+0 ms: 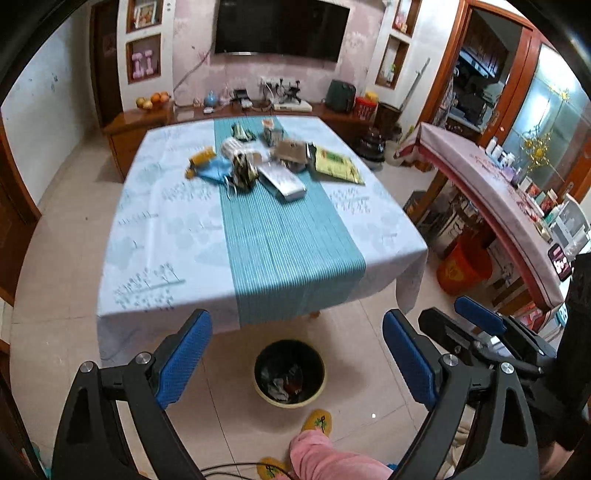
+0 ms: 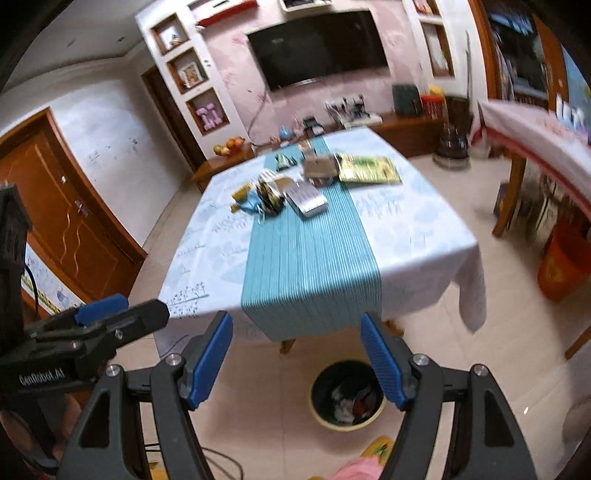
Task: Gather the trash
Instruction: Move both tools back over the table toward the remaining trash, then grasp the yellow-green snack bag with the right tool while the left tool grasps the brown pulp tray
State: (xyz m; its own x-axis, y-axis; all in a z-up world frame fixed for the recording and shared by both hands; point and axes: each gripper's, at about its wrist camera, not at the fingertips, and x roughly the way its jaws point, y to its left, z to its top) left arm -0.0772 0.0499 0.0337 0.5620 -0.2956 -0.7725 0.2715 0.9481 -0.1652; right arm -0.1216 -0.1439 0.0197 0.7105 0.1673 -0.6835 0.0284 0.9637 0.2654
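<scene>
A pile of trash lies at the far end of the table [image 1: 159, 206]: a silver packet [image 1: 282, 181], a dark crumpled wrapper [image 1: 243, 171], a blue cloth-like piece [image 1: 214, 170], a yellow wrapper [image 1: 201, 157], a brown cardboard piece [image 1: 291, 151] and a green-yellow flat pack [image 1: 336, 164]. The pile also shows in the right wrist view, with the silver packet [image 2: 306, 197]. A black bin [image 1: 290, 373] with trash inside stands on the floor before the table; it also shows in the right wrist view [image 2: 347, 395]. My left gripper [image 1: 297, 356] is open and empty above the bin. My right gripper [image 2: 297, 363] is open and empty.
A teal runner [image 1: 280, 236] crosses the tablecloth. A wooden sideboard [image 1: 147, 122] with fruit and small items lines the back wall under a TV [image 1: 280, 29]. A cluttered side table [image 1: 491, 177] and an orange bucket [image 1: 463, 267] stand at the right. My slippered foot [image 1: 317, 422] is near the bin.
</scene>
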